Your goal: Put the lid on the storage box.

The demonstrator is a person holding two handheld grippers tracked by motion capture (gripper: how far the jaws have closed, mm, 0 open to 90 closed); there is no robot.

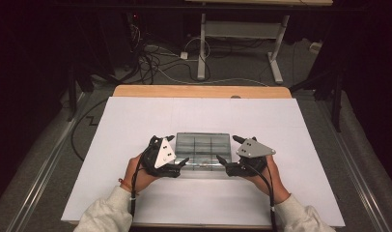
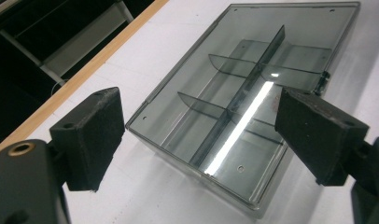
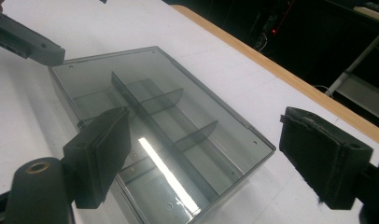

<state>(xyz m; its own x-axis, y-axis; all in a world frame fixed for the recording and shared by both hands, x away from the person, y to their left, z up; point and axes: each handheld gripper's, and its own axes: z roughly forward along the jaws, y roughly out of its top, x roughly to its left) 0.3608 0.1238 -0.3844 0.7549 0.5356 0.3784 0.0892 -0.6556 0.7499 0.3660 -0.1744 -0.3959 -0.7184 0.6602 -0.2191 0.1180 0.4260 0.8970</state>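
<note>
flanking the closed clear organiser box (image 1: 203, 151), both grippers, left (image 1: 169, 153) and right (image 1: 231, 154), held fingers open, apparently about to grip its ends.

High view looks down; both claw views closely share the box (image 2: 243, 102).

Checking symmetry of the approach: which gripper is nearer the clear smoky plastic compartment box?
Neither clearly: the left gripper flanks the clear smoky plastic compartment box at its left end, the right gripper at its right end, both open.
</note>
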